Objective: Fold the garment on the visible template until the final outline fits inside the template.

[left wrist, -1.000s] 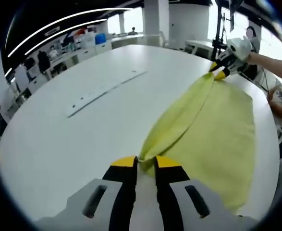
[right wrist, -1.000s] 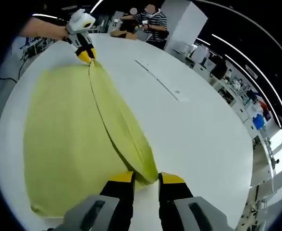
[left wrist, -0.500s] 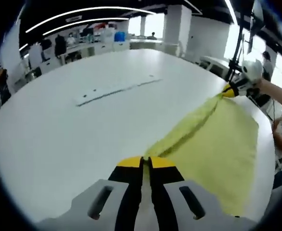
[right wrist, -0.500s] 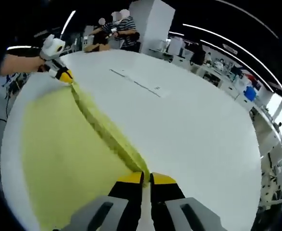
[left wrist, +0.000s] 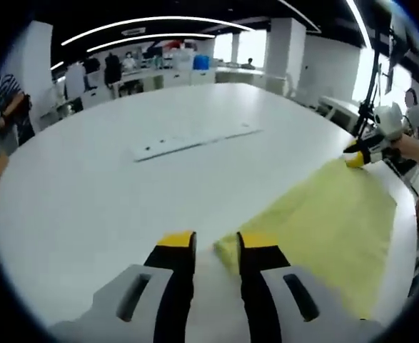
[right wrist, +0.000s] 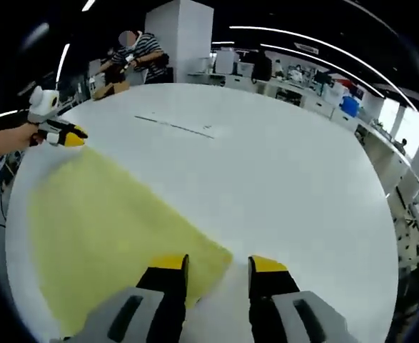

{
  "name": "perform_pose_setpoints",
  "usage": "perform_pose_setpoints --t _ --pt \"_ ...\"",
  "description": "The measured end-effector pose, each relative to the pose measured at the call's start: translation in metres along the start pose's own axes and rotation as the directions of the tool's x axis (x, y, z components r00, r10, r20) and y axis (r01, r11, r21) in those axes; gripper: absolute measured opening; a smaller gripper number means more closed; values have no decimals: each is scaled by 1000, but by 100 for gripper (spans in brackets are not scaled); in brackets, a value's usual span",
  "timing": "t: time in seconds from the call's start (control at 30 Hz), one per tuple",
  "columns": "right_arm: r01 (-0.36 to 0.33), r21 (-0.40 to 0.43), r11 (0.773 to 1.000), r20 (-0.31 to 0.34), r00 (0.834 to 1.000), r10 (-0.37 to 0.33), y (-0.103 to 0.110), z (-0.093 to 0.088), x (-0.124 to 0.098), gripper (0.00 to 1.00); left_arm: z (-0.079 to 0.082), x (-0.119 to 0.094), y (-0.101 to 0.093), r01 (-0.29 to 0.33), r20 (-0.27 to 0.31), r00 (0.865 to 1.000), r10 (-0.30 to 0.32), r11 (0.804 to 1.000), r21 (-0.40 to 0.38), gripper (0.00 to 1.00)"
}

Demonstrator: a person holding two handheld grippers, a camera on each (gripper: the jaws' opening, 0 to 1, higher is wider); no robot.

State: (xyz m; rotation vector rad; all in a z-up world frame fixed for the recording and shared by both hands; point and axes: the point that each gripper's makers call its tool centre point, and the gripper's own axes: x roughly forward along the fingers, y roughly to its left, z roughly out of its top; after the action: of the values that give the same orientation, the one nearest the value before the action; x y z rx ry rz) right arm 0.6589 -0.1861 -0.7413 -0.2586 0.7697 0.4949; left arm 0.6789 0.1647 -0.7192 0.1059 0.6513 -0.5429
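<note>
The yellow garment (right wrist: 109,229) is laid flat on the white desk (right wrist: 280,171), one fold apparently made. Both the left hand-held gripper (left wrist: 207,243) and the right hand-held gripper (right wrist: 218,268) are spread wide, holding nothing. Further folds are judged necessary.

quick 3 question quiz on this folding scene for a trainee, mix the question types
1. True or false: the left claw is shut on the yellow garment.
2. Multiple choice: the garment lies A) flat on the white table, B) hanging off a chair, C) bunched in a bin.
3. Fill in: in the right gripper view, the right claw has its jaws ____ over the garment's near corner.

Key: 1 false, its jaws stand apart with the garment's corner by the right jaw; 2 A; 3 open.
</note>
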Motion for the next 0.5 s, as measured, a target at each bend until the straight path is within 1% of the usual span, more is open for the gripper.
perform_pose_setpoints --t 0.1,0.23,0.37,0.43,0.5 --pt "-24 18 1000 7 1000 24 7 3 -7 42 3 -8 -5 20 22 1000 -20 1000 -7 36" --pt "-63 38 997 23 998 62 19 7 -20 53 5 -24 -15 57 48 997 -57 998 5 46" --pt "-105 61 993 39 994 103 33 10 -34 61 2 -40 -23 78 59 995 -79 997 18 58" --pt "-111 57 992 37 993 109 37 9 -40 63 1 -49 -27 88 80 993 -88 996 10 63" --pt "-119 50 992 34 992 118 44 7 -47 65 -3 -57 -31 92 81 992 -93 996 12 67"
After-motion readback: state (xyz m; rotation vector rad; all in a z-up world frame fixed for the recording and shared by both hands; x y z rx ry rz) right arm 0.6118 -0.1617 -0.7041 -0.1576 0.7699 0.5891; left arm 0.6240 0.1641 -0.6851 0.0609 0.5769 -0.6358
